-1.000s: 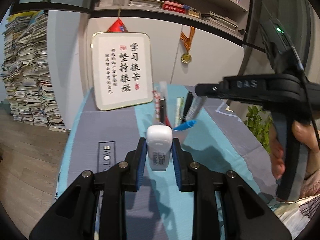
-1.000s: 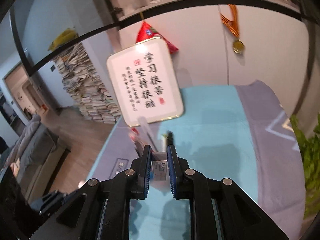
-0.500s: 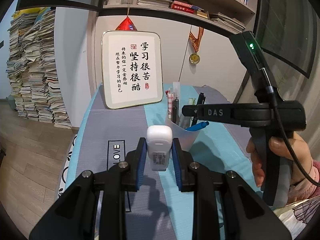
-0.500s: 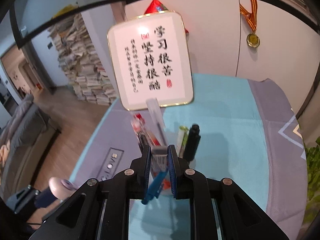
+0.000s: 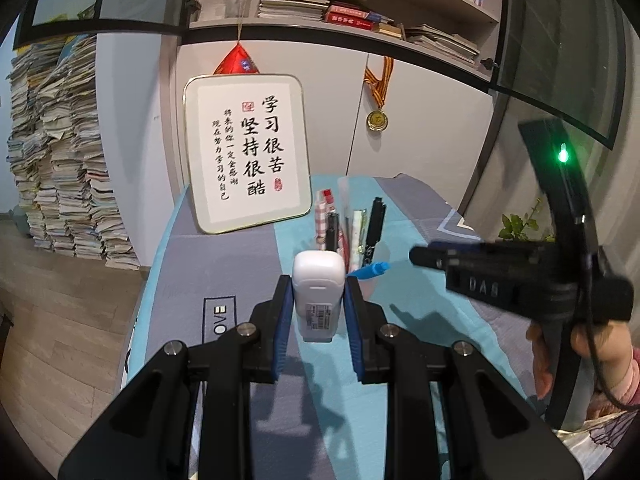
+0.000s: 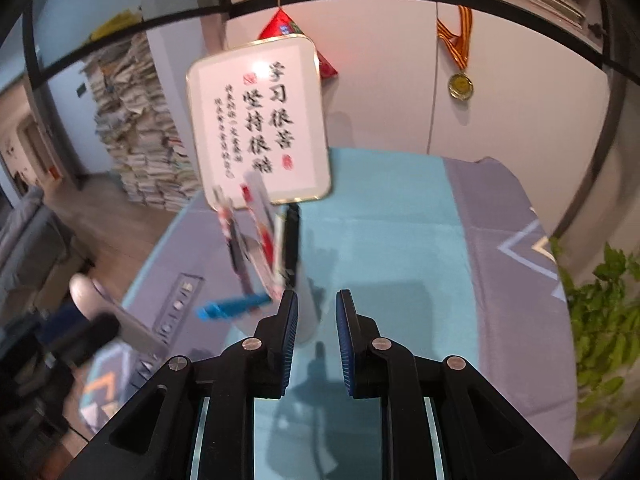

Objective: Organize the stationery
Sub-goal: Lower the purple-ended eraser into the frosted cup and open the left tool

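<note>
My left gripper (image 5: 318, 304) is shut on a white correction-tape case (image 5: 319, 292) with a barcode label, held upright above the table. Just behind it stands a clear pen cup (image 5: 366, 280) holding several pens, a black marker (image 5: 374, 224) and a blue pen (image 5: 372, 271) that leans out over its rim. My right gripper (image 6: 316, 314) is open and empty, to the right of the cup (image 6: 306, 312). It appears from the side in the left wrist view (image 5: 520, 276). The blue pen (image 6: 232, 306) sticks out to the cup's left.
A framed calligraphy sign (image 5: 248, 152) leans on the wall at the back of the blue and grey tablecloth (image 5: 400, 320). A medal (image 5: 377, 120) hangs on the wall. Stacks of books (image 5: 60, 152) stand on the floor at left, a plant (image 6: 600, 320) at right.
My right gripper let go of the blue pen into the cup, opened, and pulled back to the right. My left gripper kept hold of the white case.
</note>
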Demonstrator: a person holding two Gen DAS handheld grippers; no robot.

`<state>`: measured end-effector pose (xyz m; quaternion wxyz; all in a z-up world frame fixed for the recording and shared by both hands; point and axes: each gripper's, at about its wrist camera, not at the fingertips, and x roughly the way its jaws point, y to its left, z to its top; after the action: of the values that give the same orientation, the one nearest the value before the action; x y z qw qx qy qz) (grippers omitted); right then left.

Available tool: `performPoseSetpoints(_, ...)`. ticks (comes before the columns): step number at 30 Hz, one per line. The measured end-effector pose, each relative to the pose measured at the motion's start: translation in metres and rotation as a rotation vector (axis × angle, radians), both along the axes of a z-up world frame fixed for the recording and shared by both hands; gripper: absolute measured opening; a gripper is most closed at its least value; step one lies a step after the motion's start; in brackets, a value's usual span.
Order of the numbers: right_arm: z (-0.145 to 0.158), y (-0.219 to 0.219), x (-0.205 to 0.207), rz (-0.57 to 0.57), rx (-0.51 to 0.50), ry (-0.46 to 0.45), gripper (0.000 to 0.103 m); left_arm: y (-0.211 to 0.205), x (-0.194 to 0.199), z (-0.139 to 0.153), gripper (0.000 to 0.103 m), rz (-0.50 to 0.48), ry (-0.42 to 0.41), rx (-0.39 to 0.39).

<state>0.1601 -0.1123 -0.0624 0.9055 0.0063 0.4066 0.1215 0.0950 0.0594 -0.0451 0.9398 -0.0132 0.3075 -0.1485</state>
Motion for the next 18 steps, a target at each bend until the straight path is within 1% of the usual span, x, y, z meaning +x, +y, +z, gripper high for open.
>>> performPoseSetpoints(3,-0.005,-0.011,-0.003,-0.010,0.018,0.019,0.019,-0.007,0.000,0.005,0.024,-0.010,-0.011,0.011)
performPoseSetpoints(7,-0.007,-0.025,-0.010,-0.032,0.035,0.017,0.019,-0.013,0.002,0.012,0.024,-0.018,-0.031,0.013)
performPoseSetpoints(10,-0.009,-0.034,-0.018,-0.047,0.041,0.016,0.019,-0.016,0.011,0.027,0.024,-0.027,-0.060,-0.008)
performPoseSetpoints(15,-0.014,-0.064,-0.032,-0.114,0.067,0.013,0.019,-0.024,0.030,0.049,0.024,-0.041,-0.105,-0.046)
performPoseSetpoints(18,-0.016,-0.081,-0.038,-0.161,0.085,0.014,0.019,-0.030,0.042,0.052,0.024,-0.044,-0.105,-0.057)
